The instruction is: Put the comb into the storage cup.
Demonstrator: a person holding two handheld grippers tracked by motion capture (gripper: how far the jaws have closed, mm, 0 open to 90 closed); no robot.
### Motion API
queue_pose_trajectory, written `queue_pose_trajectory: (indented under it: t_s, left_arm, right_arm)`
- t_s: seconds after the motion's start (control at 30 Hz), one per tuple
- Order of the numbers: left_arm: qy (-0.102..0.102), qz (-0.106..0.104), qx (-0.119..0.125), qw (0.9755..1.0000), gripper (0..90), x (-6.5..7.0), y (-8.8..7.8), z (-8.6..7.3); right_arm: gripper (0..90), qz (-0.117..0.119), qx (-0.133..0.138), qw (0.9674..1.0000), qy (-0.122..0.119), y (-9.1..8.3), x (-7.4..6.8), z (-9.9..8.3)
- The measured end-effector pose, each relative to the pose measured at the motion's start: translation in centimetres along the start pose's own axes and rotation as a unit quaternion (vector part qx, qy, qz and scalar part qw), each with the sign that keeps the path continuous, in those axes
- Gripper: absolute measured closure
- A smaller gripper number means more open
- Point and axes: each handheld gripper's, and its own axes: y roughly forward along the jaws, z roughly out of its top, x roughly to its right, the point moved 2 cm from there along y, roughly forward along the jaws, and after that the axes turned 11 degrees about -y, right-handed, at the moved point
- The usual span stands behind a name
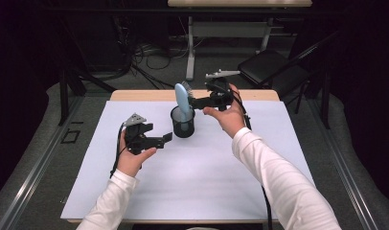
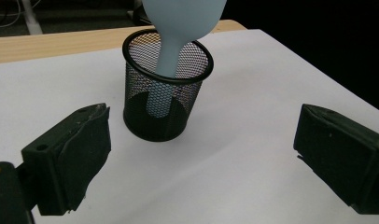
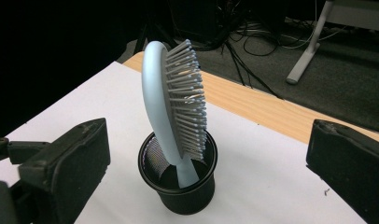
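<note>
Nearest the person, the left tool [image 1: 156, 140] sits low over the white surface [image 1: 192, 182], its jaws spread wide with nothing between them. In the left gripper view the black mesh pen cup [image 2: 165, 88] stands straight ahead of those jaws, a little apart from them on bare surface.

Farther on, the pen cup [image 1: 183, 122] stands upright near the middle of the surface, toward the far edge. The pale blue hairbrush [image 1: 183, 99] stands in it handle-down. Its long axis is close to vertical and leans slightly, so the head rises well clear of the rim. In the right gripper view the hairbrush [image 3: 173, 116] shows its bristles facing to that view's right, with the handle resting against the inside of the cup.

Beyond that, the right tool [image 1: 196, 102] is held level just beside the brush head, coming in from the cup's right. Its jaws are spread to their widest, with the brush ahead of them and untouched. The brush appears released and settled in the cup.

The right tool is the nearer one to the brush. Any next move probably means backing it straight away from the head, since a sideways brush could tip the cup.
</note>
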Motion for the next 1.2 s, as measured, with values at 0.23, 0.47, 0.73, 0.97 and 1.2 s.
queue_pose_trajectory:
  t_s: [0.23,0.47,0.73,0.97,1.2]
  left_arm:
    - [-0.006,-0.005,-0.002,1.0000,4.1,-0.2,0.0,0.1]
    - [-0.006,-0.010,-0.004,0.9999,4.2,-0.2,-0.2,0.5]
    - [0.001,-0.002,0.000,1.0000,4.2,0.0,-1.0,0.9]
    - [-0.007,-0.010,0.007,0.9999,1.9,0.3,-1.4,1.3]
    - [-0.014,-0.007,0.006,0.9999,1.4,0.2,-1.8,1.6]
  right_arm:
    - [0.0,0.004,0.001,1.0000,0.001,-0.5,0.2,-0.3]
    - [0.0,0.008,0.003,1.0000,-0.002,-1.0,0.3,-0.4]
    - [0.0,0.014,0.001,0.9999,-0.009,-1.4,0.0,-0.5]
    - [0.0,0.017,0.006,0.9997,-0.013,-2.3,-0.1,-0.7]
    - [0.0,0.022,0.000,0.9996,-0.016,-2.6,-0.4,-1.3]
